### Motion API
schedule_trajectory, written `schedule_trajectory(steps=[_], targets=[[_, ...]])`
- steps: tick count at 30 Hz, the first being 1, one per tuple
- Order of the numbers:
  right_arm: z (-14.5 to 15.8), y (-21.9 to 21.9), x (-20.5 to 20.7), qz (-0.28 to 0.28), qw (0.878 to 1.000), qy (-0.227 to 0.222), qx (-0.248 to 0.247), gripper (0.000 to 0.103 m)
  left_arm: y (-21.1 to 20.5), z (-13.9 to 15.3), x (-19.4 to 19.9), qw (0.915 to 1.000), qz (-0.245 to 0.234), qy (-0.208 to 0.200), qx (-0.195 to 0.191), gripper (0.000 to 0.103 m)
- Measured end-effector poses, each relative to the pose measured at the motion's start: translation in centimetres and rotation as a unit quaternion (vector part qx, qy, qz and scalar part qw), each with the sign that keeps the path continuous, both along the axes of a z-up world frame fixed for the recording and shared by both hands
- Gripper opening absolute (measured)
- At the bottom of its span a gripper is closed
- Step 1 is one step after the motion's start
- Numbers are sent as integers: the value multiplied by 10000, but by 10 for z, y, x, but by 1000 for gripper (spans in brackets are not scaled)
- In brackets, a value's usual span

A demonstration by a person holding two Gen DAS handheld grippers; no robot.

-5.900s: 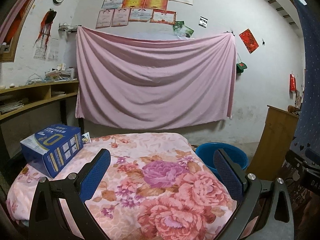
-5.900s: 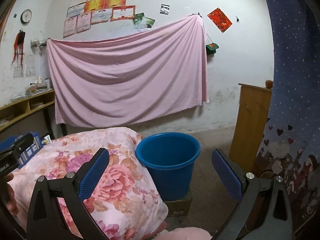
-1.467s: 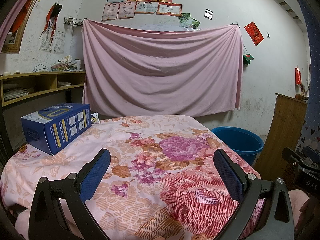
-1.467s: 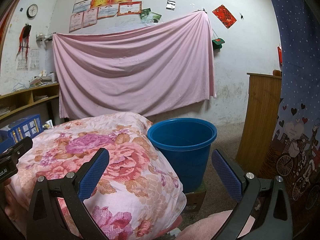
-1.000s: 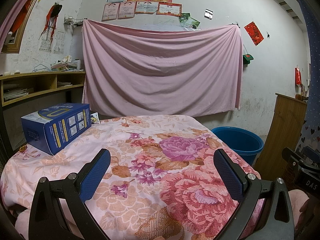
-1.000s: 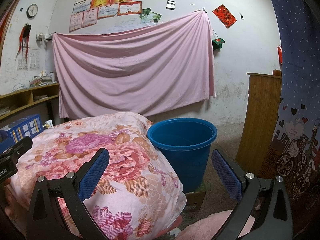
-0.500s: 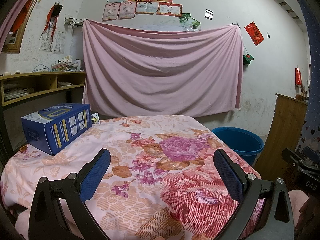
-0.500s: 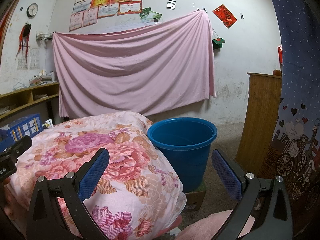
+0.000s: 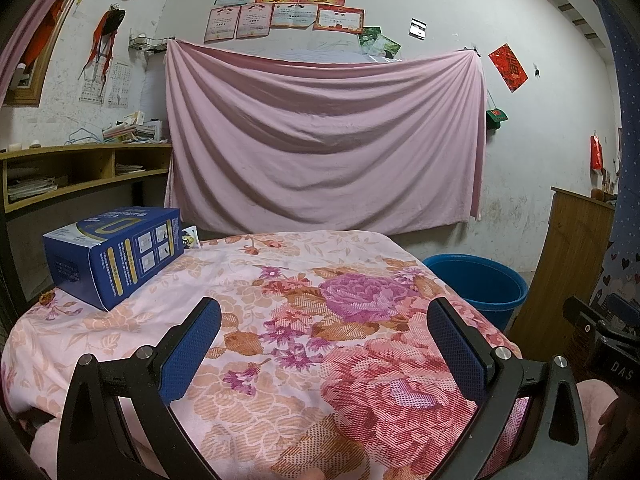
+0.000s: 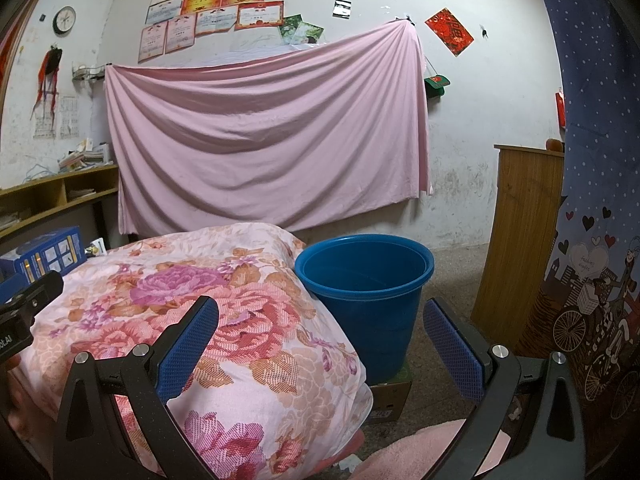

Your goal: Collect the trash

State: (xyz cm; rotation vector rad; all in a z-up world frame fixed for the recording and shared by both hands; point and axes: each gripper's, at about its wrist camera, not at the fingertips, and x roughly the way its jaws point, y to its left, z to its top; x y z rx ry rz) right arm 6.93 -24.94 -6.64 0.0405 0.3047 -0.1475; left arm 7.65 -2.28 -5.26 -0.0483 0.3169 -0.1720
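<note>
A blue cardboard box (image 9: pixel 114 250) lies on the far left of a table draped in a floral cloth (image 9: pixel 304 320); a small printed packet (image 9: pixel 191 237) pokes out behind it. The box (image 10: pixel 42 254) also shows at the left edge of the right wrist view. A blue bucket (image 10: pixel 366 300) stands on a flat carton on the floor right of the table, its rim (image 9: pixel 478 280) visible from the left wrist too. My left gripper (image 9: pixel 322 344) hovers open over the cloth near the front edge, holding nothing. My right gripper (image 10: pixel 320 344) is open between the table corner and the bucket.
A pink sheet (image 9: pixel 324 148) hangs on the back wall. Wooden shelves (image 9: pixel 80 172) with papers run along the left. A wooden cabinet (image 10: pixel 520 236) stands right of the bucket, and a blue patterned curtain (image 10: pixel 600 200) fills the right edge.
Since 5.9 s ago both grippers have drawn back and lowered slightly, so table and bucket sit higher in view. Over the last 1.5 s nothing has visibly moved.
</note>
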Motion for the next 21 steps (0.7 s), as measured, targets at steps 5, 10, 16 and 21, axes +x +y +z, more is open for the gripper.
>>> schedule_trajectory(steps=[5,10,16,21], targets=[[0,0,0,4,10000,2,-2,103,2,4,-4,9998,172,-83,60,101],[0,0,0,3,10000,2,-4,103,2,5,-4,9997,205,-90,106,101],[0,0,0,3,10000,4,-5,103,-1,3,-4,9996,188,-108,188,101],[0,-1,0,1,10000,8,0,103,-2,2,-2,9995,181,-105,219,101]])
